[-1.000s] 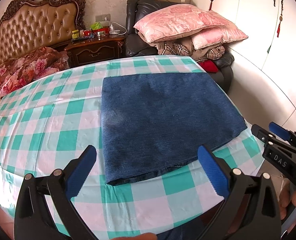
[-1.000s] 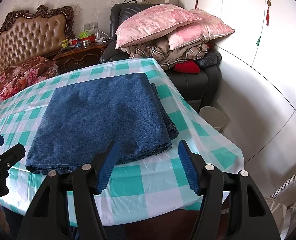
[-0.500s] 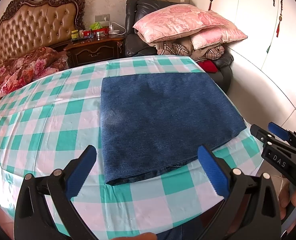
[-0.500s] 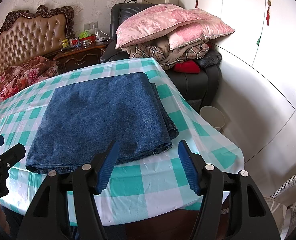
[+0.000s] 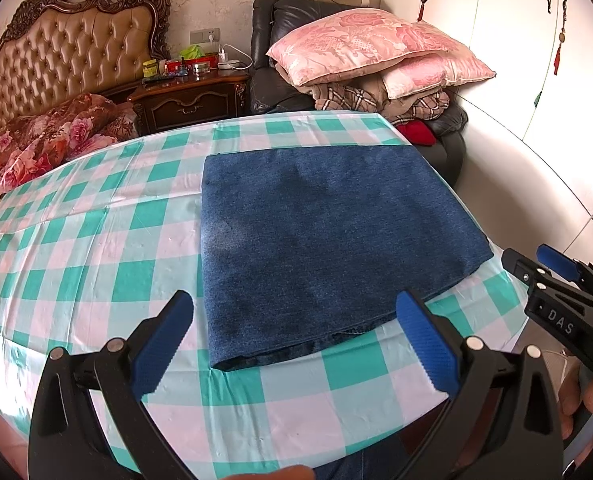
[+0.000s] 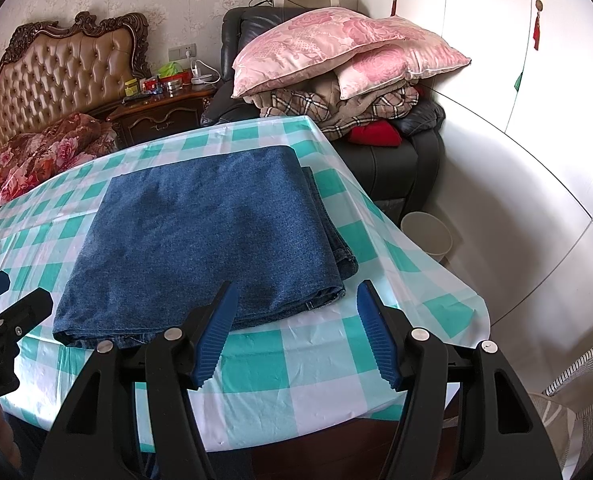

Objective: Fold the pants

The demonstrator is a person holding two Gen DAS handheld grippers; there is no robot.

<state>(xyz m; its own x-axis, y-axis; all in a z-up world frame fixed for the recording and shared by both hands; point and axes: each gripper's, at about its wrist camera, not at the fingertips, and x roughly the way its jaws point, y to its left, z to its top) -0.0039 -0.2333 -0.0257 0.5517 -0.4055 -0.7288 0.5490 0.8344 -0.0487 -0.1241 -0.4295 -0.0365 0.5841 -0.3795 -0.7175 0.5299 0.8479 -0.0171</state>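
Pants [image 5: 328, 240] lay folded flat, right edge near the tabletop [image 5: 96, 240] rim. My left claw [image 5: 292, 340] and right claw [image 6: 296, 332] hung released, short of the near edge.

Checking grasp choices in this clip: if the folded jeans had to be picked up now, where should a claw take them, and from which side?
Probably the near right corner of the folded jeans, approached from the table's near edge by the right claw. Layered edges show there and along the right side, giving the open jaws something to pinch. The far edge looks like a smooth fold. The left claw, also open, could take the near left corner.
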